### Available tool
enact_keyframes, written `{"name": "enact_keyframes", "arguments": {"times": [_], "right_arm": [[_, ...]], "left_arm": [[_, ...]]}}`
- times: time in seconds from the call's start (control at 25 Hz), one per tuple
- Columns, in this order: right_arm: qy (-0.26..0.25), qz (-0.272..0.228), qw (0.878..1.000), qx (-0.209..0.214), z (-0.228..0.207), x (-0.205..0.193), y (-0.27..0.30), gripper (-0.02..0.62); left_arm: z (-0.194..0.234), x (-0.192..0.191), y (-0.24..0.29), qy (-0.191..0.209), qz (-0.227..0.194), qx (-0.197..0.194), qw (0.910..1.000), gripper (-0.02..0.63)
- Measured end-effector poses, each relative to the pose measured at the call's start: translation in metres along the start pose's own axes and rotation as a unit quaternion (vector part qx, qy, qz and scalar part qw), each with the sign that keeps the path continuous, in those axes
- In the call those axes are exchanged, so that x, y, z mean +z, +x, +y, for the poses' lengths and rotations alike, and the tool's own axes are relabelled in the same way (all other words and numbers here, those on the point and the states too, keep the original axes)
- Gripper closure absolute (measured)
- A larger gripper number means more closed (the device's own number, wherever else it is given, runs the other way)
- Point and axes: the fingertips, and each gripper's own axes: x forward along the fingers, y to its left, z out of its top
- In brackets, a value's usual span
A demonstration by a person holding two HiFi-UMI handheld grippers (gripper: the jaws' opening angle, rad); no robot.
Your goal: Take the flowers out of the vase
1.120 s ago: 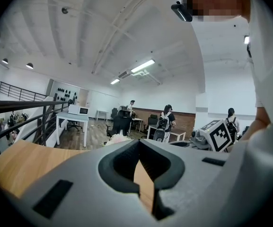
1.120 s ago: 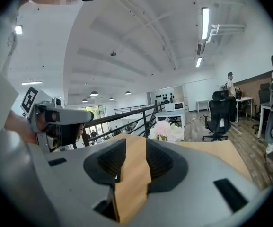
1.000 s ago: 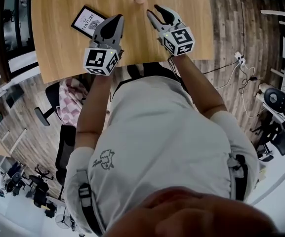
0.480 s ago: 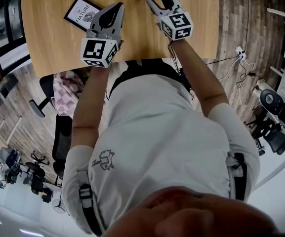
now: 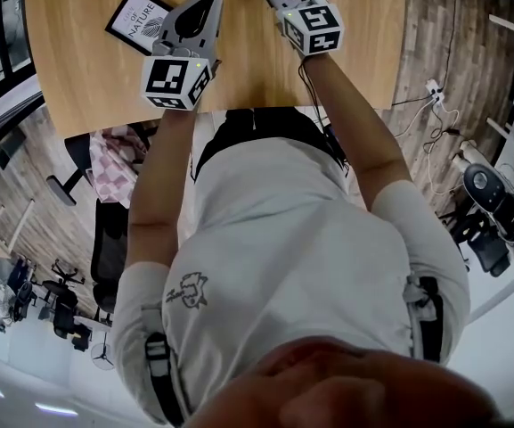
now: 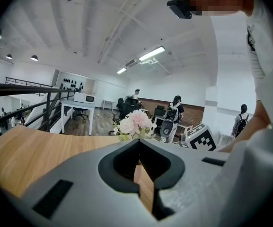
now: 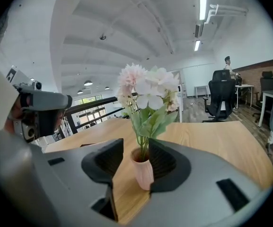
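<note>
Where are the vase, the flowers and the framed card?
vase (image 7: pixel 143 174): right gripper view, pink body.
flowers (image 7: pixel 148 97): right gripper view, white bloom.
framed card (image 5: pixel 138 20): head view, white face.

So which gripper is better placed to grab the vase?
Right. The right gripper has just been opening its jaws; the vase stands between them, ungripped. The left gripper is shut, the flowers farther beyond it.

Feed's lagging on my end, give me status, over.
Left gripper jaws shut, empty. Right gripper jaws just opened wider, small pink vase between them, not gripped. Pink and white flowers in vase, untouched. Nothing in the way.
</note>
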Motion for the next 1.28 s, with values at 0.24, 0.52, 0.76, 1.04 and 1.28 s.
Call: {"name": "enact_keyframes", "arguments": {"times": [0.24, 0.52, 0.76, 1.04, 1.28], "right_arm": [[0.001, 0.013, 1.000, 0.002, -0.007, -0.009, 0.018, 0.414], [-0.013, 0.015, 1.000, 0.009, -0.012, -0.003, 0.030, 0.414], [-0.021, 0.023, 0.999, 0.016, -0.013, -0.004, 0.040, 0.441], [-0.023, 0.020, 0.999, 0.024, -0.011, -0.001, 0.043, 0.526], [-0.020, 0.011, 0.999, 0.032, -0.010, 0.005, 0.040, 0.543]], "left_arm": [[0.011, -0.010, 0.010, -0.012, 0.005, 0.008, 0.9999, 0.603], [0.011, -0.015, 0.017, -0.019, 0.010, 0.013, 0.9997, 0.603], [0.013, -0.020, 0.020, -0.026, 0.014, 0.014, 0.9995, 0.603], [0.017, -0.023, 0.019, -0.036, 0.015, 0.019, 0.9990, 0.603], [0.017, -0.022, 0.019, -0.036, 0.015, 0.021, 0.9990, 0.603]]}}
